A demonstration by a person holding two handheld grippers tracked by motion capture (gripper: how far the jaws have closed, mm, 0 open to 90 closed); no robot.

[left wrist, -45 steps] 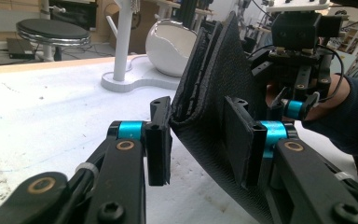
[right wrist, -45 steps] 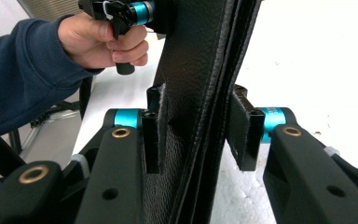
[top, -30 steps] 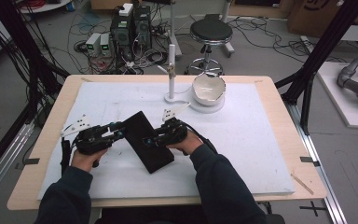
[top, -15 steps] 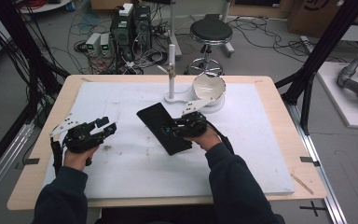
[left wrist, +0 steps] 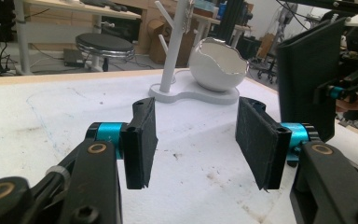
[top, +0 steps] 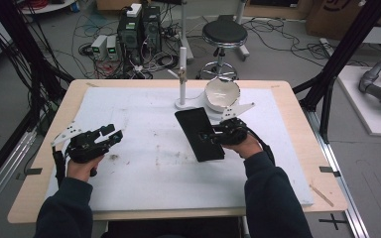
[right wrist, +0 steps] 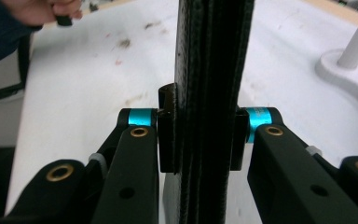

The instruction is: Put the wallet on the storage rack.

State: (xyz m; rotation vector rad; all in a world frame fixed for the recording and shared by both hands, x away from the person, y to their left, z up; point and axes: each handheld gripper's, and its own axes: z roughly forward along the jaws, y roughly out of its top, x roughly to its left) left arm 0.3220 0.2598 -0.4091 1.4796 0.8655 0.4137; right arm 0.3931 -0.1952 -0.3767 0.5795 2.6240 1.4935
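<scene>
Right gripper fingers clamp the black case alone at frame centre, left gripper fingers apart and empty, so case may pivot or clip the white bowl.

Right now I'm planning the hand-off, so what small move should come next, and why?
Probably carry the black case on toward the white stand and eggshell bowl: the right hand-held gripper clamps it alone, lifted on edge, while the left hand-held gripper sits apart, empty, its jaws having just been opening.

The case is right of the table's middle, in front of the stand and the bowl. The bowl is just right of the stand.
</scene>
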